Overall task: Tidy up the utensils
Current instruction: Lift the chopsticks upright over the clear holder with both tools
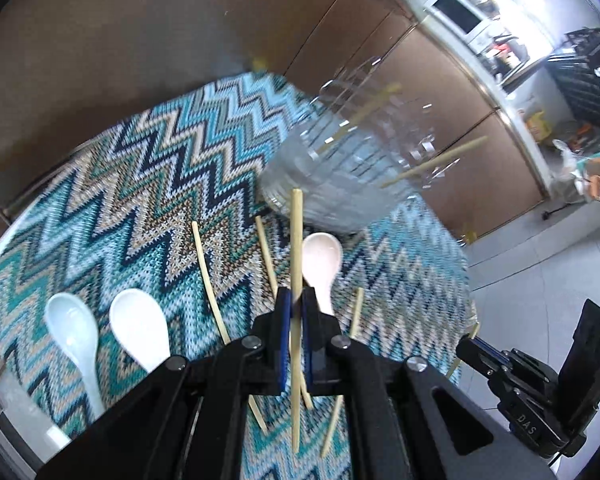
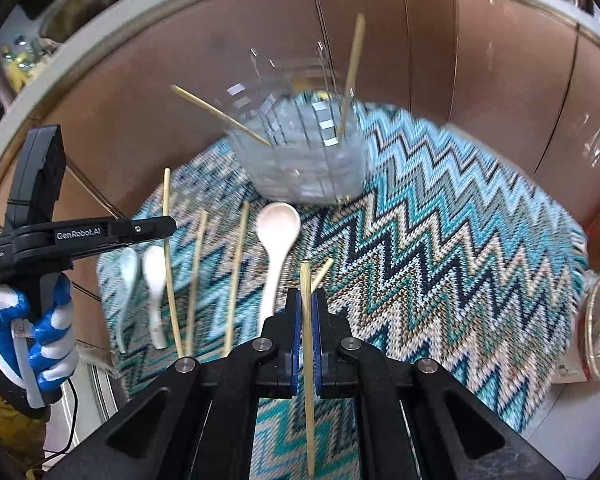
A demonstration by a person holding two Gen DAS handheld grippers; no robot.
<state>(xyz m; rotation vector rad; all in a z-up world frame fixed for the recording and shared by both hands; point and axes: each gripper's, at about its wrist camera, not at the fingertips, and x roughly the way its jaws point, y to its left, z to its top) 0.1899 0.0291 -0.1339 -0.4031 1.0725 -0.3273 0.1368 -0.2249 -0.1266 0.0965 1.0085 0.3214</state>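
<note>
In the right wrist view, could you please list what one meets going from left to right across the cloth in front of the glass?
Gloved hand with the left gripper → two white spoons → three loose chopsticks → pink spoon → chopstick in the right gripper.

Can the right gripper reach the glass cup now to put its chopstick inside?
Probably yes. The right gripper holds a chopstick, and the glass cup stands ahead with only a pink spoon lying low between.

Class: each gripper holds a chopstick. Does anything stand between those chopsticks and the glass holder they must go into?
Nothing visible blocks either chopstick. The pink spoon lies flat on the mat below the path to the glass holder.
</note>
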